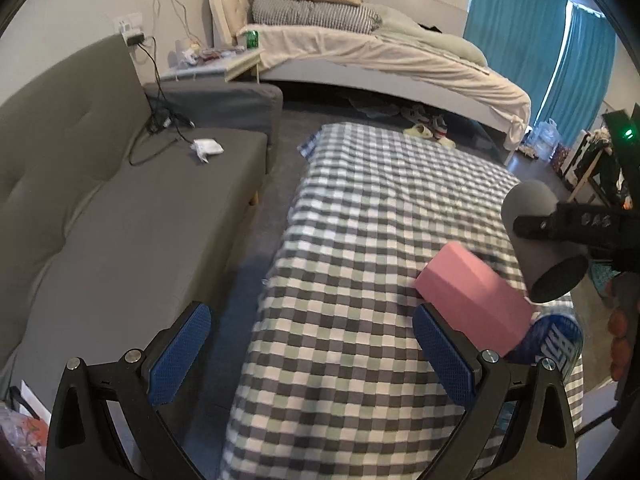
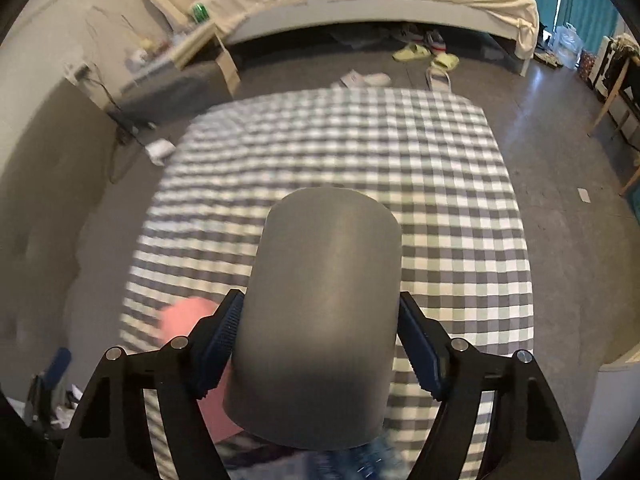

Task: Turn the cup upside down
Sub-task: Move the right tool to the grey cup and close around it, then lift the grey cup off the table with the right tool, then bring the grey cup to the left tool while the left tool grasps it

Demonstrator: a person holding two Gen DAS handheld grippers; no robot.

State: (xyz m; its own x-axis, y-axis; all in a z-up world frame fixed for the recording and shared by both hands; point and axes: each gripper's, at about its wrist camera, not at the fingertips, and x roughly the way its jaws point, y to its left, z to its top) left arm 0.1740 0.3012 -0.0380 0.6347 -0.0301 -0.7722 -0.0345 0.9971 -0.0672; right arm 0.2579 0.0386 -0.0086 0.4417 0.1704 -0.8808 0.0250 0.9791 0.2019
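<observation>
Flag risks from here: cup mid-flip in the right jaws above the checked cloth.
1. The cup is smooth and gripped only at its sides by the right gripper; it could slip while turning.
2. The pink block and blue packet lie just below; the rim may land on them and tip.
3. The checked cloth is soft, so footing is uncertain.

Plain matte grey cup (image 2: 324, 312), smooth, cylindrical, no handle. Held up off the checked bench (image 2: 452, 184), clamped at both sides by the right claw (image 2: 320, 350). Tilted steeply, closed base up and away, open mouth (image 1: 558, 280) down and sideways, dark inside.
</observation>
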